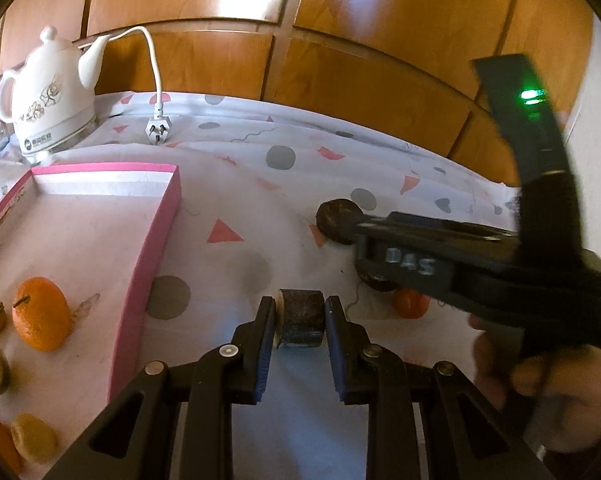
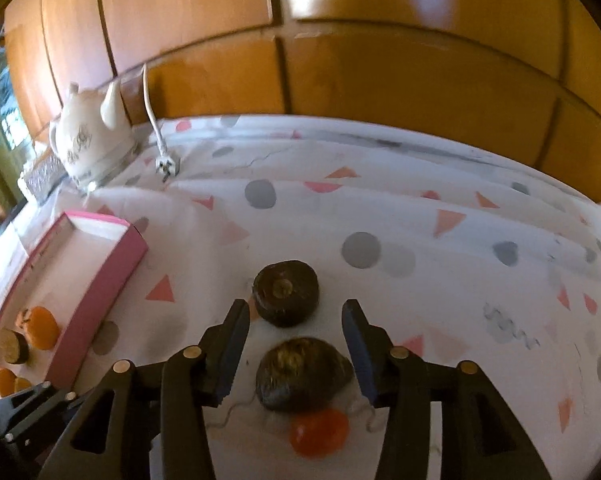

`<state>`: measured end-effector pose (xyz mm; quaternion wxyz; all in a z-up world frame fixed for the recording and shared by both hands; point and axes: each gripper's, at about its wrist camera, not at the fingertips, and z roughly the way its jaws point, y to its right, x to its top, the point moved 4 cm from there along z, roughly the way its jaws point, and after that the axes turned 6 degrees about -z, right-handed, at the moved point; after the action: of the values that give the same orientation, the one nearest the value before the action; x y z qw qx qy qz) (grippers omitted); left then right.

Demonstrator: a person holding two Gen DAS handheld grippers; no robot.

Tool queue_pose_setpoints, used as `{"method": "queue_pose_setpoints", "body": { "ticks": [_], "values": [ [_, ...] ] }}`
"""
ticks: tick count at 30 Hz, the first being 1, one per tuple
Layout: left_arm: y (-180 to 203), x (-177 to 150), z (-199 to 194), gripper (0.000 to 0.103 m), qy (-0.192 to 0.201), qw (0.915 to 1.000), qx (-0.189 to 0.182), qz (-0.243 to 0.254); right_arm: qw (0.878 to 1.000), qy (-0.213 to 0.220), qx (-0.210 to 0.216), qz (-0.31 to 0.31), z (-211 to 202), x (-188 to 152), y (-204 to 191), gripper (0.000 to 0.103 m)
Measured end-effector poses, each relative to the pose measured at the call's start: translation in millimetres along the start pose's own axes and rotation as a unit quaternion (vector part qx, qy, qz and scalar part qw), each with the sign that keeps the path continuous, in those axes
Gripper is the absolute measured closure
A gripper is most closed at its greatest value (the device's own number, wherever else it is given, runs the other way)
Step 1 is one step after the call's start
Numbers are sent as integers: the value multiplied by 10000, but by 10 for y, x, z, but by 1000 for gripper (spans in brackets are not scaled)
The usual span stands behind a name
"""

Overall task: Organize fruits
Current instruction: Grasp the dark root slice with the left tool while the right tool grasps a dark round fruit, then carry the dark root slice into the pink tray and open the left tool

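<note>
Between the fingers of the left gripper [image 1: 300, 322] sits a dark fruit slice [image 1: 300, 323], clamped on both cut sides just above the patterned cloth [image 1: 380, 168] of the desk. To its left stands the pink tray [image 1: 148, 280], already holding an orange [image 1: 40, 314] and several other pieces. The step in hand looks like carrying this slice over to the tray; the next move calls for a lift clear of the pink wall, a swing left, and a release on a bare patch of the tray floor.

The right gripper [image 2: 296, 332] hangs with its fingers spread wide and nothing in them, above a dark round fruit [image 2: 302, 374], with a second dark fruit [image 2: 286, 292] just beyond and a small orange fruit [image 2: 320, 432] nearer the camera. A white kettle [image 1: 46, 96] stands at the far left.
</note>
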<state>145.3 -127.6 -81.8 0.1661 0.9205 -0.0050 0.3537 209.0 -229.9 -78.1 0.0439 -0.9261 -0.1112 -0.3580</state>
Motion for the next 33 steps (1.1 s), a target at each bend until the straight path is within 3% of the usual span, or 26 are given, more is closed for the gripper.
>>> {"method": "queue_pose_setpoints", "body": {
  "ticks": [10, 11, 15, 26, 33],
  "values": [
    [-23, 95, 81, 78, 26, 9999, 21, -134, 9992, -306, 24, -237, 422, 92, -58, 50],
    [-29, 97, 87, 78, 22, 9999, 6, -153, 9992, -292, 19, -257, 420, 96, -61, 59],
    [-29, 102, 95, 78, 37, 9999, 7, -145, 9994, -233, -106, -250, 413, 117, -40, 60],
    [-17, 89, 65, 78, 37, 9999, 61, -85, 9960, 486, -564, 503, -145, 220, 276, 60],
    [-43, 52, -26, 80, 14, 9999, 144, -46, 9871, 442, -823, 1302, -423, -71, 640, 60]
  ]
}}
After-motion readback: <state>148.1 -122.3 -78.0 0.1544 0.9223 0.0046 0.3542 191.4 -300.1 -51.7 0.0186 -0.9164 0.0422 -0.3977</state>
